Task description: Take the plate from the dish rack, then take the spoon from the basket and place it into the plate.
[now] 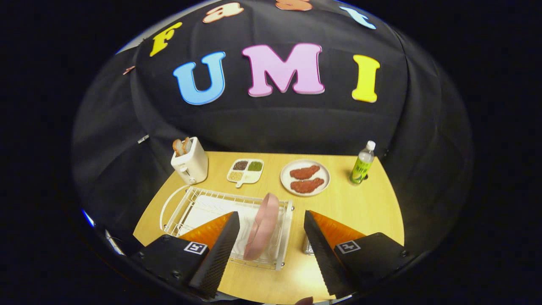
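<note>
gripper (pixel 271 237) nearest cam, jaws spread wide, nothing pinched, both black fingers apart w/ the pink plate (pixel 263 226) standing between them and just ahead. plate sits on edge in the slots at the right end of the white wire dish rack (pixel 199 203), tilted a bit, which is why it shows as a narrow sliver; upright storage leaves the rim free for a pinch from above/front. fingers look lined up either side of the rim, so prob. the approach for step 1, plate not yet gripped. rack is at the near-left part of the tabletop (pixel 360 207), rest of it bare wire over a white drip tray. small metallic thing just right of the rack behind the right finger, maybe the basket (pixel 307 248); mostly hidden, can't tell, spoon not made out. outward: white plate w/ two brown meat pieces (pixel 305 177) mid-back of tabletop, divided seasoning dish (pixel 246 170) left of it, toaster w/ bread (pixel 189 163) at back-left corner, green bottle (pixel 362 164) at back-right edge. all well apart from the rack, so lift path looks free. bare wood right of the rack looks like the spot to set the plate.
</note>
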A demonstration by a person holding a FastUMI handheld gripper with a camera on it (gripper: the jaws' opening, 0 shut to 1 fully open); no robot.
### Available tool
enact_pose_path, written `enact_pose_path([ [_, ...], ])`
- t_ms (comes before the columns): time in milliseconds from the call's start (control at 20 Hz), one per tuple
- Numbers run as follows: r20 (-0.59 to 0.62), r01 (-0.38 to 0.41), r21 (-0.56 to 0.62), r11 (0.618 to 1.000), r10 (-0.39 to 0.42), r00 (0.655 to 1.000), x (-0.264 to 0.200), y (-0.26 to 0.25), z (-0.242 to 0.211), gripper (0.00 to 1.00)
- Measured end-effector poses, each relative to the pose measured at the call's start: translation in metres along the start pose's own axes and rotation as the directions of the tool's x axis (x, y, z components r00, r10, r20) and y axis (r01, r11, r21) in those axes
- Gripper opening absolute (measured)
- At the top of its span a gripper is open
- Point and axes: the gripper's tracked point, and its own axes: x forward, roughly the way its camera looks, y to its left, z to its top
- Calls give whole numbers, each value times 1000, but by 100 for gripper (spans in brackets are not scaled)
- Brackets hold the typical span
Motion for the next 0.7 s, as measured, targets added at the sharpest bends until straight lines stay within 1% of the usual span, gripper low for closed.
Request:
enact_pose_path([
  [100, -61, 33, 12, 999, -32, 998, 18, 1, -12, 92],
  [200, -117, 79, 15, 997, -76, 990, 35, -1, -25, 87],
  [250, -144, 103, 15, 995, -100, 985, 44, -2, -33, 81],
  [350, -192, 156, 34, 987, -147, 970, 60, -1, -45, 75],
  [500, -228, 232, 78, 970, -209, 951, 78, -1, -60, 71],
  [550, -241, 265, 80, 961, -240, 940, 83, -3, -65, 58],
  [650, -280, 347, 61, 936, -318, 906, 85, -12, -75, 33],
  [700, -278, 379, 42, 924, -354, 893, 85, -18, -75, 32],
])
